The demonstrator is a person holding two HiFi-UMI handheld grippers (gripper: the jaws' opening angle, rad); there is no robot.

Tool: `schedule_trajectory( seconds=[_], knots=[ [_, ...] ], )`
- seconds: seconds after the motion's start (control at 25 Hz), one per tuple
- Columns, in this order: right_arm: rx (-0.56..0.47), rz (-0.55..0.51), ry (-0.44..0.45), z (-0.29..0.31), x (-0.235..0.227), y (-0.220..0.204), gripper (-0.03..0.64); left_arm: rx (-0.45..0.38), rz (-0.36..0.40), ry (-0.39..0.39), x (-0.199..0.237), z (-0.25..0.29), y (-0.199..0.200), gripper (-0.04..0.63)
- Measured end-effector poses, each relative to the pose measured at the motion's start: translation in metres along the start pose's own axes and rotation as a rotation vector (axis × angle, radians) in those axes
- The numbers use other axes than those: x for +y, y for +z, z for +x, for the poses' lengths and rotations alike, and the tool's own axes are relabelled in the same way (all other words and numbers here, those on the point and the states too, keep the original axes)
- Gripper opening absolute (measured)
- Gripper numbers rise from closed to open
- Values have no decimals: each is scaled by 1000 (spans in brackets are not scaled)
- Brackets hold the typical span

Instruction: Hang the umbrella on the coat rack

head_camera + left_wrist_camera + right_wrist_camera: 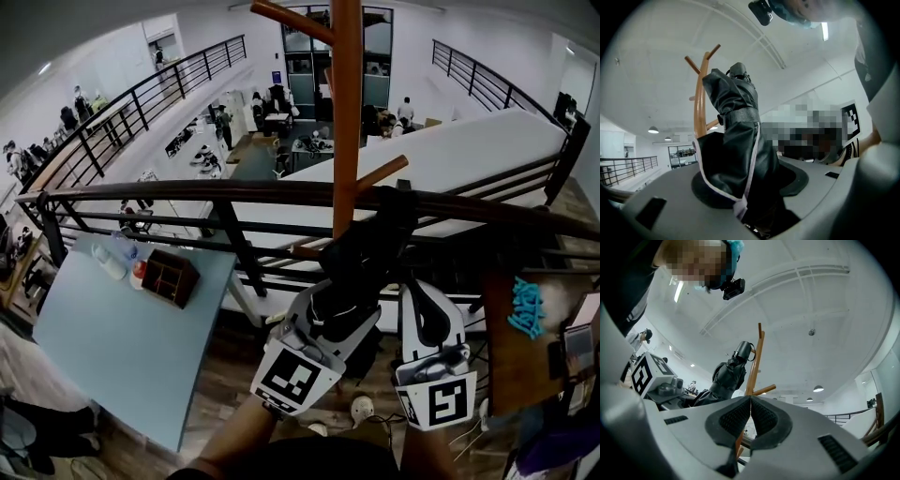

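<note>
Black folded fabric umbrella stands upright, canopy clamped between fingers of the left gripper, close to the brown wooden coat rack. Right gripper fingers pressed together, empty. Canopy likely soft, slippery; squeeze onto the stiff inner shaft.

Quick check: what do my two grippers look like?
The left gripper and right gripper match: pale grey moulded jaws with black pads, the right's ribbed. Each carries a white cube printed with black square markers.
</note>
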State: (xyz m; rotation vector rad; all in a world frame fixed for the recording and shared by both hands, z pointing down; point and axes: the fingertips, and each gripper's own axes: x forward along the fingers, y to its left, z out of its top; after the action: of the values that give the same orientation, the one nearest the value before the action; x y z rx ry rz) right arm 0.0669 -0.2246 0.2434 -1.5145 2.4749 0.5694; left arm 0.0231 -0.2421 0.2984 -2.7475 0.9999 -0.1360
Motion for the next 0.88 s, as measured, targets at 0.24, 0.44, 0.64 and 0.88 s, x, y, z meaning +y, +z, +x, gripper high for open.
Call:
schedule_trajectory(
  seconds=[0.24,0.44,0.64,0.88],
  knots=[
    [-30,43,53,24,-38,-9,31,56,4,60,12,38,-3,233],
    [-55,92,103,45,-64,-22,31,112,8,125,25,64,-11,233],
    [-70,133,167,66,-77,-37,31,152,3,202,42,80,-20,233],
    [-80,165,239,83,-87,-49,31,170,-14,265,50,95,-23,233]
  ],
)
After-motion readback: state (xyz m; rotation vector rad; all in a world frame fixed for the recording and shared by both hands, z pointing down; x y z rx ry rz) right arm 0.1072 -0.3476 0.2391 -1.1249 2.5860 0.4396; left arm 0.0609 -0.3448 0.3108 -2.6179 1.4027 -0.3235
